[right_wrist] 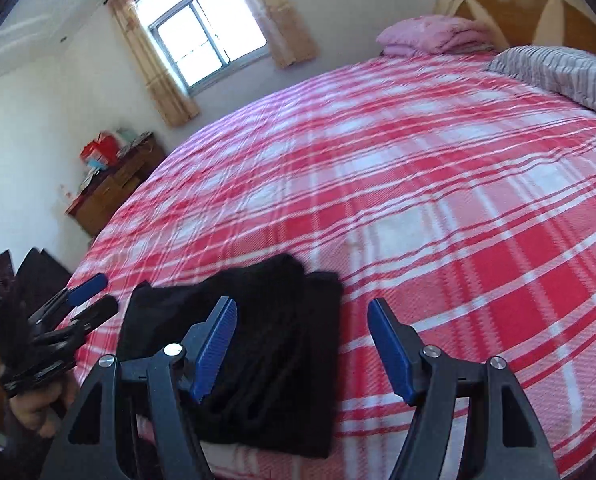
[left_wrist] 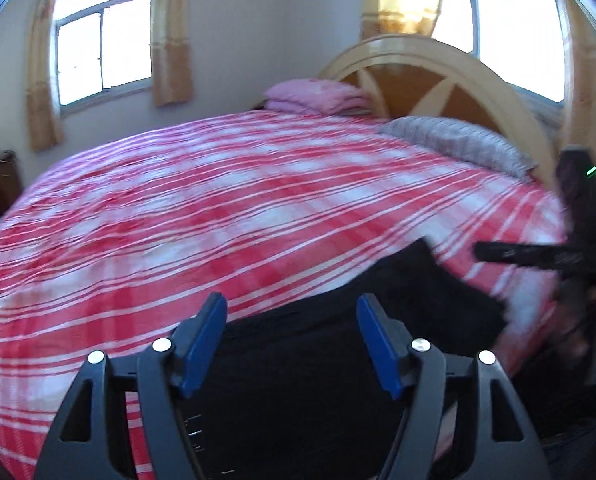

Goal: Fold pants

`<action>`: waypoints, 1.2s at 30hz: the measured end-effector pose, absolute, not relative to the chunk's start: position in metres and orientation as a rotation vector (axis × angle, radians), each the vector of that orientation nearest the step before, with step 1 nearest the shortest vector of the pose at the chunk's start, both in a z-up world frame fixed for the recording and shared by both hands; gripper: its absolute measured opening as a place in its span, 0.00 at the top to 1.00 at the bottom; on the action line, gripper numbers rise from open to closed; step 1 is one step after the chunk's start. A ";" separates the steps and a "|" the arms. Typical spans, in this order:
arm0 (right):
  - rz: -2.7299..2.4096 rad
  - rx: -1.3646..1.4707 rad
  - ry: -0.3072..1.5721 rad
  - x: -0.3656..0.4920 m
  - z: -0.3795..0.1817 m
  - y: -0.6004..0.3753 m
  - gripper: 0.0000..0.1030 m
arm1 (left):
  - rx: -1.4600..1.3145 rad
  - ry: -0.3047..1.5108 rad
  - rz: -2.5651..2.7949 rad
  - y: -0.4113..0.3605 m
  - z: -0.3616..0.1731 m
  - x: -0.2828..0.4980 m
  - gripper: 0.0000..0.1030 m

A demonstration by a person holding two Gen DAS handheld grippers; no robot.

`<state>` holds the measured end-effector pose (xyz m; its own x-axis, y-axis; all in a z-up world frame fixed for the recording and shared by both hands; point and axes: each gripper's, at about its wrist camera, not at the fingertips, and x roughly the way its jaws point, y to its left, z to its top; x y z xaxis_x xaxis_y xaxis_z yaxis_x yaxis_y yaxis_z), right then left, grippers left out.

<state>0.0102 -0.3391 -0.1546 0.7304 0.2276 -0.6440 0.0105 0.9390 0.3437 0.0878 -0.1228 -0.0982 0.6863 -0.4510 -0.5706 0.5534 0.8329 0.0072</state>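
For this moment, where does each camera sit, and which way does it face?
Left wrist: on the left claw, open, looking across the black pants and plaid bed toward the headboard; the right claw shows at the right edge.
Right wrist: on the right claw, open, facing the pants and far window; the left claw and a hand show lower left.
Shared: pants, bed, pink blanket, grey pillow.

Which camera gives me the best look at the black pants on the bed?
The right wrist view. There the black pants lie folded on the plaid bedspread, with their outline and layered edges visible between the open right gripper. The left wrist view shows only a blurred dark mass behind the open left gripper.
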 end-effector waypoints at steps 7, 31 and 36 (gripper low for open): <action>0.170 0.270 0.890 0.016 -0.178 -0.313 0.64 | 0.100 0.700 -0.464 -0.082 -0.137 0.110 0.31; 0.104 0.176 0.910 0.006 -0.174 -0.324 0.83 | 0.056 0.747 -0.459 -0.087 -0.154 0.110 0.03; 0.127 0.085 0.745 0.003 -0.134 -0.295 0.58 | 0.052 0.746 -0.463 -0.088 -0.154 0.108 0.02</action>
<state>0.0030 -0.2949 -0.1344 0.7280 0.1458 -0.6699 -0.0853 0.9888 0.1225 0.1081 -0.0883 -0.1545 0.6388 -0.3875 -0.6647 0.4241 0.8982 -0.1160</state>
